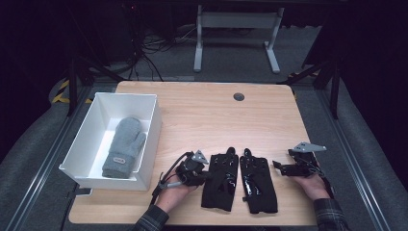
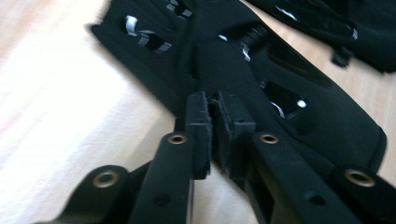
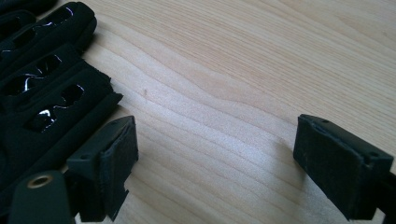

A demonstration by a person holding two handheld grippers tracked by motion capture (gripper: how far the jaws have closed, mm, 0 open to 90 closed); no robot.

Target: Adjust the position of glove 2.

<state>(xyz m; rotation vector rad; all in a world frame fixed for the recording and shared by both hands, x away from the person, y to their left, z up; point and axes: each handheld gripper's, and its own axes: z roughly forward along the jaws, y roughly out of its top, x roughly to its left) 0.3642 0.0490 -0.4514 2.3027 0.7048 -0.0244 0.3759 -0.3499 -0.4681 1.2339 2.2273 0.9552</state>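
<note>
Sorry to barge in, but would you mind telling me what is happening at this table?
A person works two handheld claws over a pair of black gloves. The left claw sits nearly shut at the edge of the left black glove; whether it pinches the fabric is unclear. The right claw waits open beside the right black glove. A grey mitten lies in the white bin.

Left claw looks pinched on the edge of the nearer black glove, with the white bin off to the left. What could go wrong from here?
1. The left claw pinches only the edge of the left black glove, so the thin fabric may slip out on lifting.
2. That glove lies close beside the right black glove; dragging it could shift its twin.
3. The white bin already holds a grey mitten, and its near wall could snag a dangling glove.
</note>
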